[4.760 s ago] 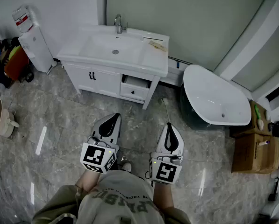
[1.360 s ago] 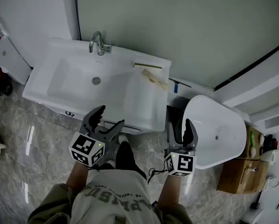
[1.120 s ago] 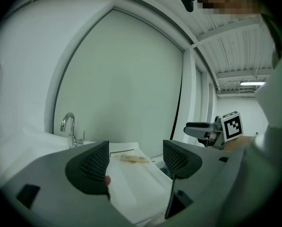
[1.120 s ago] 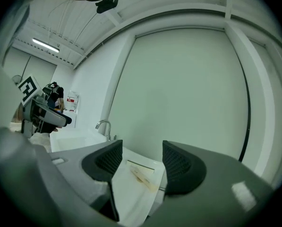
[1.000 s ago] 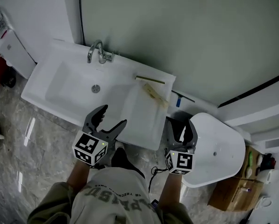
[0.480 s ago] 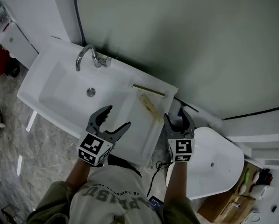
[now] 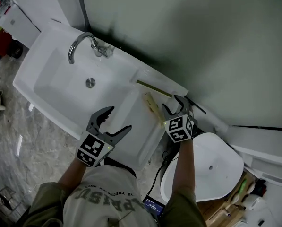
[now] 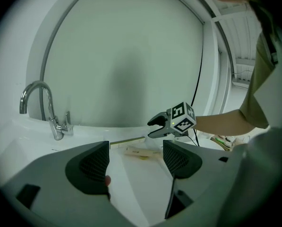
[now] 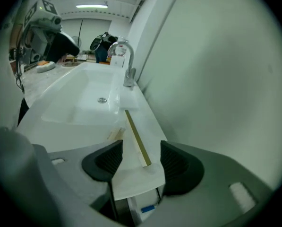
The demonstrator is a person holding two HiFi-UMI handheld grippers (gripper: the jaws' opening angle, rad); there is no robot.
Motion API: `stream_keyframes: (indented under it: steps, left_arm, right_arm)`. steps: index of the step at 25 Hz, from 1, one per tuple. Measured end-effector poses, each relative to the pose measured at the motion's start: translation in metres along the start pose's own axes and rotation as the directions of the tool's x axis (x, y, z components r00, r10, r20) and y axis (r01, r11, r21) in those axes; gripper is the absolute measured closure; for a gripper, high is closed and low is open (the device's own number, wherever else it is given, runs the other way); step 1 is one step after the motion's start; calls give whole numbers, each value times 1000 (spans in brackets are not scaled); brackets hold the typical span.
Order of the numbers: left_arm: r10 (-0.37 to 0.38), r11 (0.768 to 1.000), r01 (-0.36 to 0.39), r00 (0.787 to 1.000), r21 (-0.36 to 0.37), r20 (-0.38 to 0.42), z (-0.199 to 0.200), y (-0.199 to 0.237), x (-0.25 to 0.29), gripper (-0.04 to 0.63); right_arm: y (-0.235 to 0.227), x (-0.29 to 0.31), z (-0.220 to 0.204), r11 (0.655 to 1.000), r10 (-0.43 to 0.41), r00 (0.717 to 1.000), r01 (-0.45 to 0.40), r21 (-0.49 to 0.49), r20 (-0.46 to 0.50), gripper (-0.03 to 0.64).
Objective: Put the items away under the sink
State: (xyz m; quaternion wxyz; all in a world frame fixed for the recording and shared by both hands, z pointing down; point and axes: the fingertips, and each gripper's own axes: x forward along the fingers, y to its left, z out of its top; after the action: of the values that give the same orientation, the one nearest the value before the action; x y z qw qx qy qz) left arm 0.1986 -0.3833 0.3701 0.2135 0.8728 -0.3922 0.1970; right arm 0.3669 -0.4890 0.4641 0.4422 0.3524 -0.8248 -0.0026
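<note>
A thin gold strip [image 7: 152, 87] and a beige tube-like item [image 7: 152, 107] lie on the flat right end of the white sink counter [image 7: 126, 122]. My right gripper [image 7: 174, 105] stands open just right of them; in the right gripper view the gold strip's [image 9: 137, 138] near end shows between the jaws and the beige item [image 9: 115, 135] lies to its left. My left gripper [image 7: 118, 118] is open over the counter's front edge, empty. From the left gripper view the beige item [image 8: 141, 152] lies ahead, with the right gripper [image 8: 156, 126] beyond it.
The chrome faucet [image 7: 81, 44] and drain [image 7: 90, 82] mark the basin at left. A white tub [image 7: 204, 167] stands right of the vanity, with a cable [image 7: 155, 181] hanging beside it. A grey-green wall [image 7: 188, 37] backs the counter. Marble floor [image 7: 22, 141] lies below.
The view has closed in over the sink. My right gripper has moved forward from beside the tub to the counter's right end by the strip. The left gripper stays open.
</note>
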Motion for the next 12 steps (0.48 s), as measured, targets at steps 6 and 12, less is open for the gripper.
stream_keyframes:
  steps: [6, 12]
  left_arm:
    - [10, 999, -11, 998, -32, -59, -22, 8, 12, 253]
    - [16, 999, -20, 997, -49, -80, -34, 13, 20, 253]
  right_arm:
    - [6, 54, -25, 982, 124, 982, -142, -127, -139, 365]
    - [6, 86, -46, 947, 172, 945, -237, -216, -279, 368]
